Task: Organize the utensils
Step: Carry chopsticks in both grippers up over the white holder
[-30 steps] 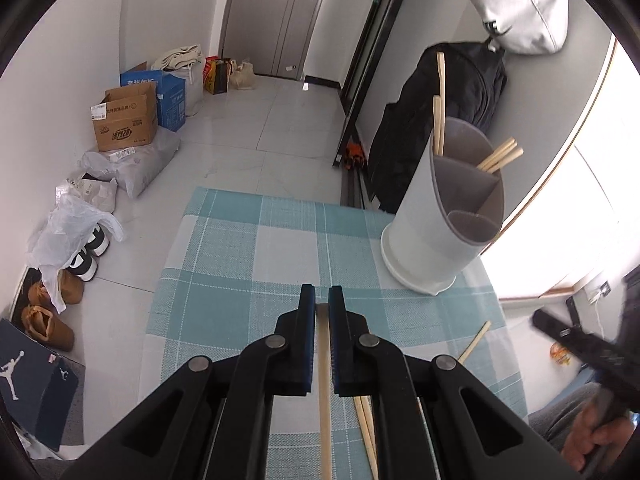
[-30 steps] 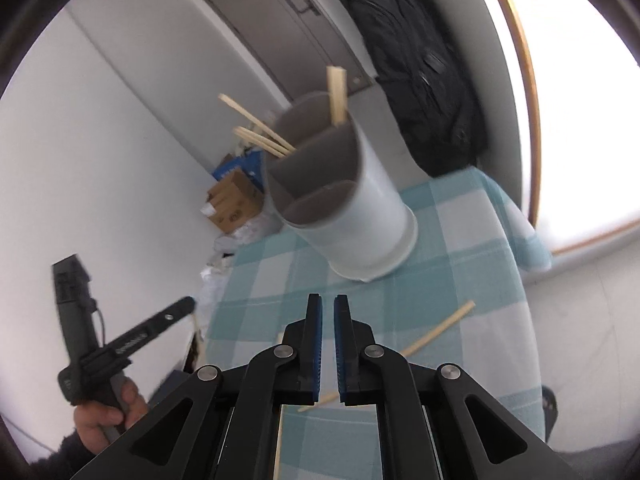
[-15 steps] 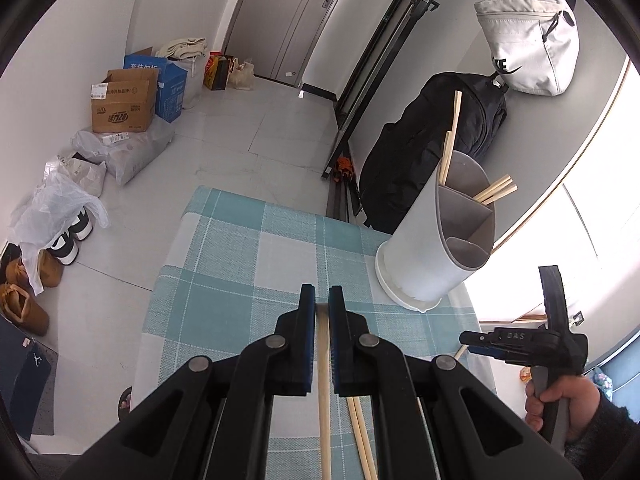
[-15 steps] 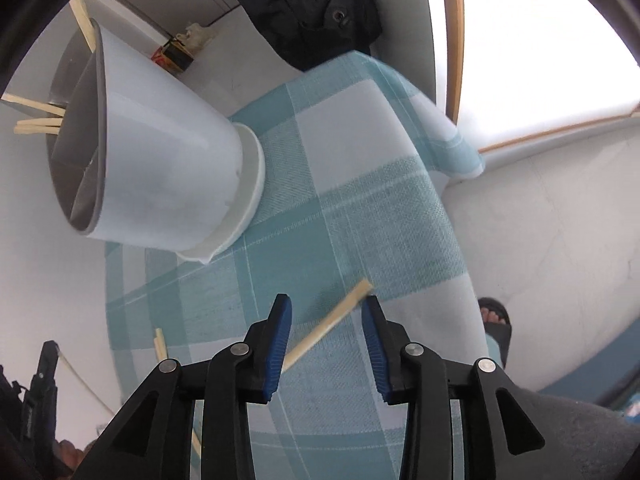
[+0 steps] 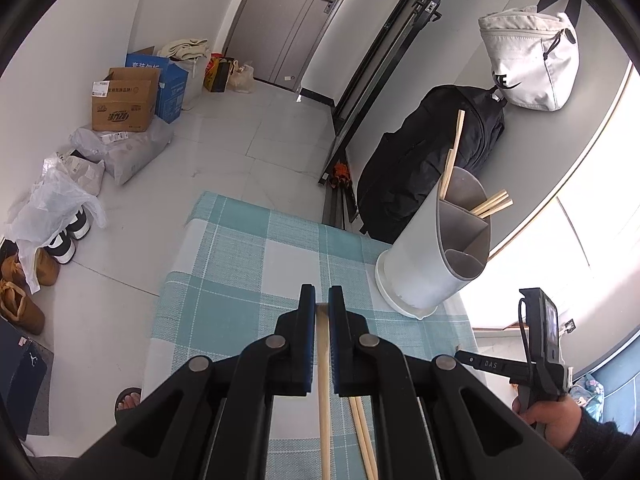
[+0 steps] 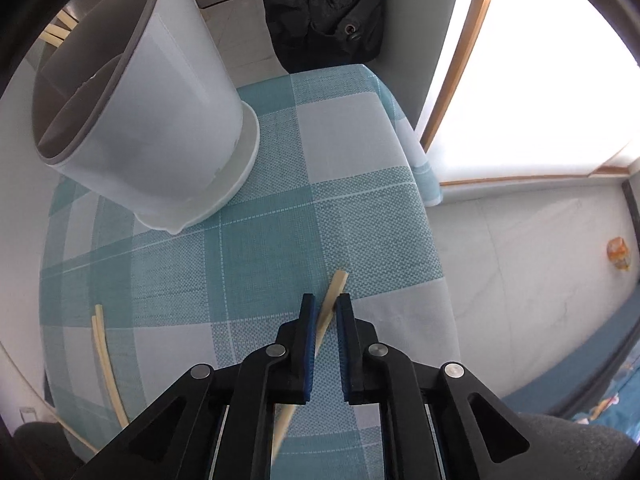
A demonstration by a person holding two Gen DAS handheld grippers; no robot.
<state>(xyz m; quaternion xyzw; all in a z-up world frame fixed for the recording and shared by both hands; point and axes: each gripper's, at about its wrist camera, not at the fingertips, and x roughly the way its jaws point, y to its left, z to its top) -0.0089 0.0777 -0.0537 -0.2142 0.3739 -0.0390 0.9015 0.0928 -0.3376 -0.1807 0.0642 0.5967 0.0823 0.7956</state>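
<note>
Pinching one chopstick (image 5: 323,364), left gripper (image 5: 322,300); right gripper (image 6: 325,308) narrowly straddles another chopstick (image 6: 334,292).

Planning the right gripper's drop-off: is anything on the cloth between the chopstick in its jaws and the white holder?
Nothing visible. The right gripper straddles the chopstick, and only bare checked tablecloth lies between it and the white holder. Two loose chopsticks lie off to the left, out of that path.
</note>
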